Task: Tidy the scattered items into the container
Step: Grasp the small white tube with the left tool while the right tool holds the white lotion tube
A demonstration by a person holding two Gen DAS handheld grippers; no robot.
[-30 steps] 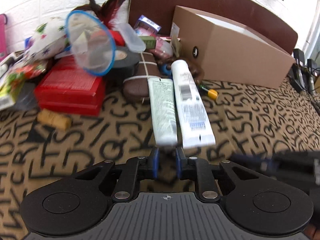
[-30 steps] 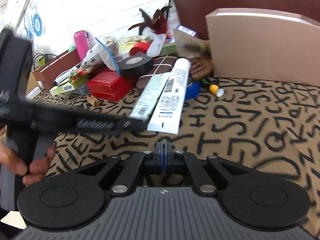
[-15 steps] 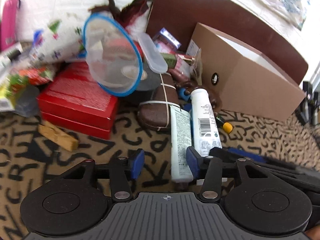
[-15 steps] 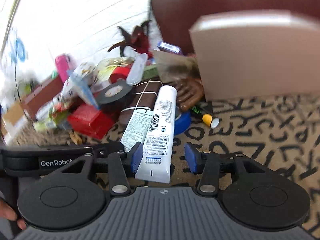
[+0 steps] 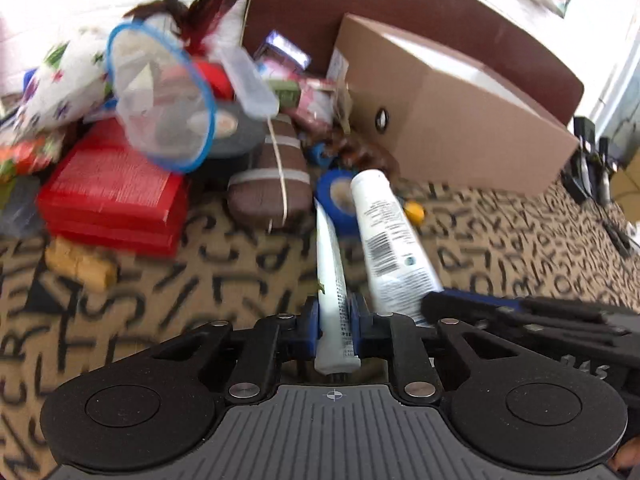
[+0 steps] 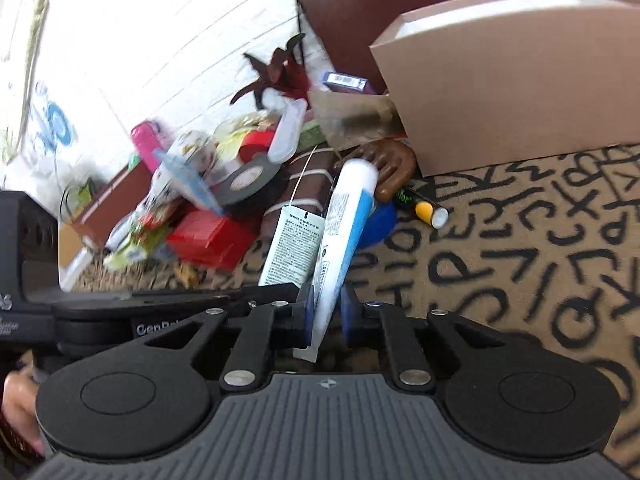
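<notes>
My left gripper (image 5: 335, 316) is shut on the crimped end of a pale green-white tube (image 5: 330, 264), turned on edge. My right gripper (image 6: 326, 312) is shut on the flat end of a white and blue tube (image 6: 346, 216). In the left wrist view that tube (image 5: 390, 240) lies to the right of mine; in the right wrist view the pale tube (image 6: 294, 250) hangs just left of it. The cardboard box (image 5: 448, 120) stands behind on the lettered cloth and also shows in the right wrist view (image 6: 516, 88).
A pile sits left of the box: red boxes (image 5: 112, 196), a clear blue-rimmed lid (image 5: 160, 96), black tape (image 6: 246, 178), a brown bundle (image 5: 276, 184), a blue tape roll (image 5: 338, 200), a wooden block (image 5: 80, 264). A yellow-tipped marker (image 6: 422, 206) lies by the box.
Both grippers have closed, from open around the tube ends to shut on them. The pale tube has turned onto its edge and both tube ends have lifted.
</notes>
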